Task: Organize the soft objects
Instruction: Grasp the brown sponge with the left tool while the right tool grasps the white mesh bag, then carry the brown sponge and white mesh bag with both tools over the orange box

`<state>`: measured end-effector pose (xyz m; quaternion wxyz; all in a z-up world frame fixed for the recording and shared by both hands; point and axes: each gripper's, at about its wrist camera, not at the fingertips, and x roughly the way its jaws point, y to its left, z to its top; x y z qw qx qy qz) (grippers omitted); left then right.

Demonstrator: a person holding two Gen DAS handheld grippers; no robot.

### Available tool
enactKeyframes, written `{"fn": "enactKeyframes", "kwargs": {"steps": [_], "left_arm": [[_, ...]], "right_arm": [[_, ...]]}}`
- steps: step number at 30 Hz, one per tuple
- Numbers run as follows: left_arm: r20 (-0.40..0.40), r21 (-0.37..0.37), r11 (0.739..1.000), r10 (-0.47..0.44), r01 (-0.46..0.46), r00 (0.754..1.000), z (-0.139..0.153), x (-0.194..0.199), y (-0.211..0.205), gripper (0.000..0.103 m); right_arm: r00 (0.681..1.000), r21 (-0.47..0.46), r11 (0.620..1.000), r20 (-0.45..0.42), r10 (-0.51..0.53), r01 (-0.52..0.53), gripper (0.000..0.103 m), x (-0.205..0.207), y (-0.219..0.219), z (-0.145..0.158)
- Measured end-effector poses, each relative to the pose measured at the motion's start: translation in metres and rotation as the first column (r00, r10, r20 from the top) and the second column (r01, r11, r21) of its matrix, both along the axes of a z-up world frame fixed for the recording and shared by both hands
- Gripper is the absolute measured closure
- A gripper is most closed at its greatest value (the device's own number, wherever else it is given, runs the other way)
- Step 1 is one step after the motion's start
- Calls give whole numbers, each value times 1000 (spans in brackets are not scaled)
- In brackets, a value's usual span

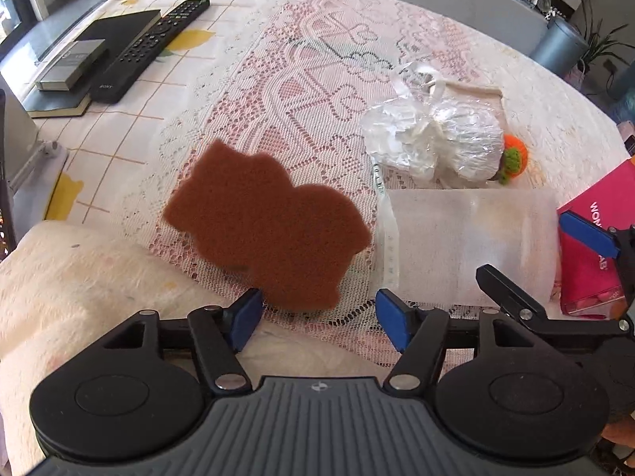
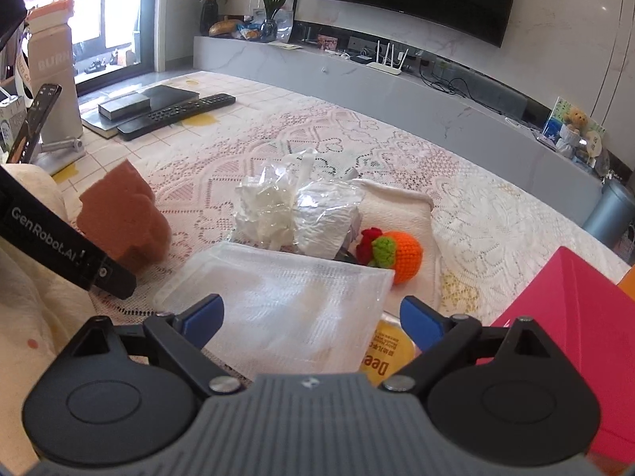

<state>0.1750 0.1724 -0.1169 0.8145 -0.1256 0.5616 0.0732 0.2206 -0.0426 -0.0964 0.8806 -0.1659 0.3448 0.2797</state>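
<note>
A brown animal-shaped sponge (image 1: pixel 266 230) is just ahead of my open left gripper (image 1: pixel 319 317), tilted and blurred, seemingly in the air above the lace cloth; it also shows in the right wrist view (image 2: pixel 123 222). A clear mesh pouch (image 1: pixel 468 242) lies flat to its right, directly in front of my open, empty right gripper (image 2: pixel 311 321), where the pouch (image 2: pixel 278 301) fills the space between the fingers. Behind it sit a crinkled plastic-wrapped white bundle (image 2: pixel 301 210) and an orange crocheted ball (image 2: pixel 401 254).
A cream fluffy cushion (image 1: pixel 79 289) is at the near left. A pink box (image 2: pixel 575 325) stands at the right. A remote (image 1: pixel 154 47), a black book and a small box (image 1: pixel 71 65) lie at the far left. A yellow packet (image 2: pixel 387 353) lies under the pouch.
</note>
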Motion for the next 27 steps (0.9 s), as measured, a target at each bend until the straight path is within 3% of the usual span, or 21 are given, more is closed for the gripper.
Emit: {"fn": "enactKeyframes", "kwargs": {"steps": [7,10,16,20,27], "left_arm": [[-40,7,998,58,-58,998,-14,16,5,34],[-46,35,998,63,-61,997,-16,16,3,50],[-29,52,997,60,-59,998,-14,15,0,53],[40,25,999,20,-21,999,-5,8,-4,54],[149,9,999,-42,41,988,12,-8,-17,55]], "right_arm": [[1000,24,999,-8,24,-24,19,-1,0,-5],[1000,19,999,-6,26,-25,28,-1,1,-8],[999,-36,999,25,20,-19,65,-6,3,-14],[999,-27,1000,42,1,1,92,-7,-3,-8],[995,-13,1000,97,-12,14,100,-25,-9,14]]}}
